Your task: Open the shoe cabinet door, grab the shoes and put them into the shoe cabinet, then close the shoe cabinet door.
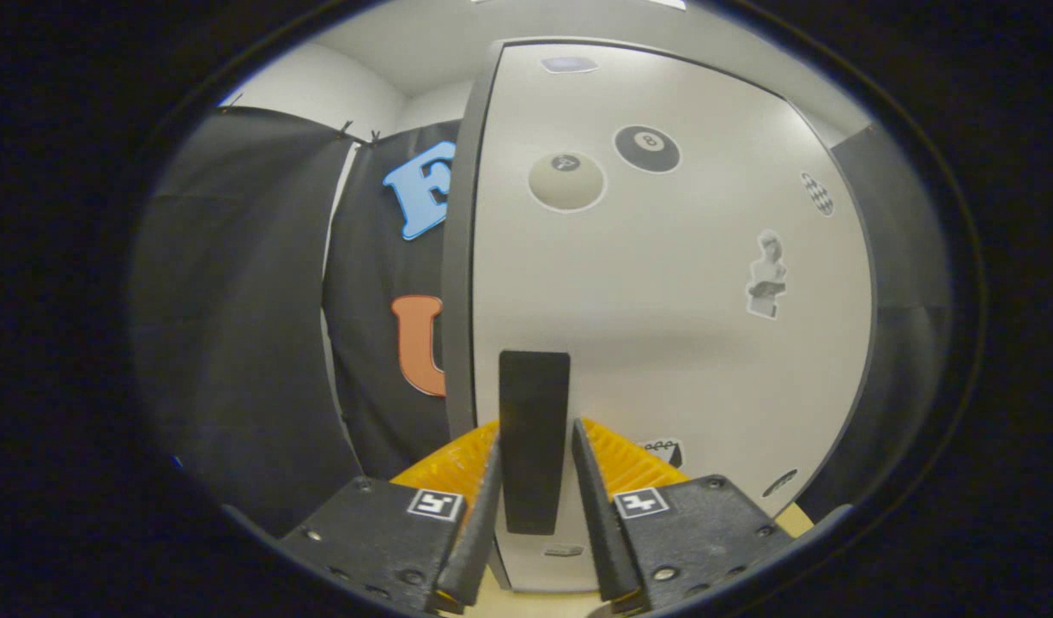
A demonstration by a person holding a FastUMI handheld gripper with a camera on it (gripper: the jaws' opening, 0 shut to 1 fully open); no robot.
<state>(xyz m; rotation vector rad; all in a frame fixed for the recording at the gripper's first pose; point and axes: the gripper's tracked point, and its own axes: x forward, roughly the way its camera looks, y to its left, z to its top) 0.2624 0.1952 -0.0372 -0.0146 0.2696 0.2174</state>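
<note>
Gripper: my gripper point(535, 481) has its 2 fingers point(479, 515) on either side of the black handle point(534, 438); whether they press it yet I cannot tell.
Door: the shoe cabinet door point(663, 343) stands straight ahead of my fingers, the handle upright between them, near the door's left edge.
Handling: I judge the door stiff and light, swinging on hinges; the handle looks smooth, maybe slippery.
Hold: I would grip the handle mid-length and pull evenly.
Writing: an 8 on the black ball sticker point(647, 148) beyond my fingers; other stickers are too small to read.
Brands: none I can make out.
</note>
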